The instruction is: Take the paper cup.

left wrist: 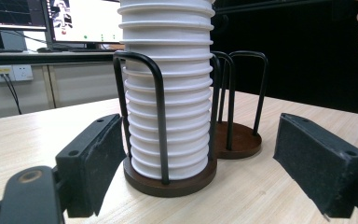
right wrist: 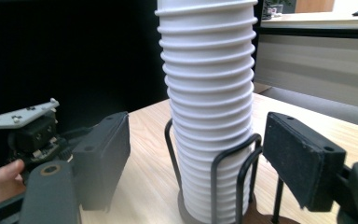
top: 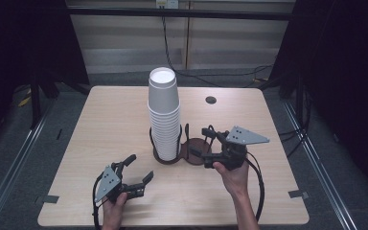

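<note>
Cups (top: pixel 163 113) stood as a tall white stack in the middle of the wooden table (top: pixel 100 129), upside down, nested inside a round brown holder (top: pixel 166 154) fenced by black wire loops. The stack rose well above those loops. Just to the right of that holder, touching it, sat a second holder (top: pixel 196 146) of the same kind with no cups in it.

Nearer the person than the stack and to its left, the left gripper (top: pixel 137 169) rested low over the table in the left hand (top: pixel 115 207), its jaws spread wide and pointing toward the stack without touching it. In the left gripper view the stack (left wrist: pixel 168 88) showed between the two black pads (left wrist: pixel 100 158), farther off.

To the right of the stack, over the second holder, the right gripper (top: pixel 202 142) was held in the right hand (top: pixel 234 177), jaws likewise spread wide, aimed at the cups and gripping nothing. In the right gripper view the stack (right wrist: pixel 207 102) stood between the pads (right wrist: pixel 300 156), with the left gripper (right wrist: pixel 37 133) beyond it at the left.
</note>
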Tool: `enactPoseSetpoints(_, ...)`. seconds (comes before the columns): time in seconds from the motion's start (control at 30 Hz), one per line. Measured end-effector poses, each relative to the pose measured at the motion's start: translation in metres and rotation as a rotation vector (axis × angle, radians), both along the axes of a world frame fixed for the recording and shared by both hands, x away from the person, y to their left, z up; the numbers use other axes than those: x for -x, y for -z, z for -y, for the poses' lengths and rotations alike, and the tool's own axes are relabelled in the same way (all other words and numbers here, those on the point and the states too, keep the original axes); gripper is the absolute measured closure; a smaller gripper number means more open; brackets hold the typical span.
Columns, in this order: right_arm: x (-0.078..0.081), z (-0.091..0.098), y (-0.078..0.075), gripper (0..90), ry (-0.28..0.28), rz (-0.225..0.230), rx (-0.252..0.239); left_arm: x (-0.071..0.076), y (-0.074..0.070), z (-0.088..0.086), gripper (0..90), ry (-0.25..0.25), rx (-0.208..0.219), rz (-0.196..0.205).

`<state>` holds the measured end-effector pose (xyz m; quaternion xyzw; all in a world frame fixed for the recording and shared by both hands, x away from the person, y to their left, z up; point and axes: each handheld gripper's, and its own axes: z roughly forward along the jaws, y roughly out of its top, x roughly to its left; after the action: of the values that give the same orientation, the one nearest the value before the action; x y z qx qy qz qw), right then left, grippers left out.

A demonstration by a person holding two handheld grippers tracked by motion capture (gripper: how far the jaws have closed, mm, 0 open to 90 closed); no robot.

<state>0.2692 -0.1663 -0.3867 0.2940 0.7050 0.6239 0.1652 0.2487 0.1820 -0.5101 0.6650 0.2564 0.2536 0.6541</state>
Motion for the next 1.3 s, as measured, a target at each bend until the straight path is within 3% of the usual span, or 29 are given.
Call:
enactPoseSetpoints(0.63, -0.024, -0.019, -0.044, 20.6, -0.077, 0.008, 0.066, 0.0, 0.0, 0.0, 15.7, 0.0, -0.001, 0.001)
enactPoseSetpoints(0.97, -0.043, -0.032, -0.074, 15.5, -0.124, -0.019, 0.1, 0.0, 0.0, 0.0, 15.7, 0.0, -0.002, 0.001)
enactPoseSetpoints(1.3, -0.062, -0.039, -0.099, 13.3, -0.124, -0.044, 0.155, 0.0, 0.0, 0.0, 15.7, 0.002, -0.001, 0.001)
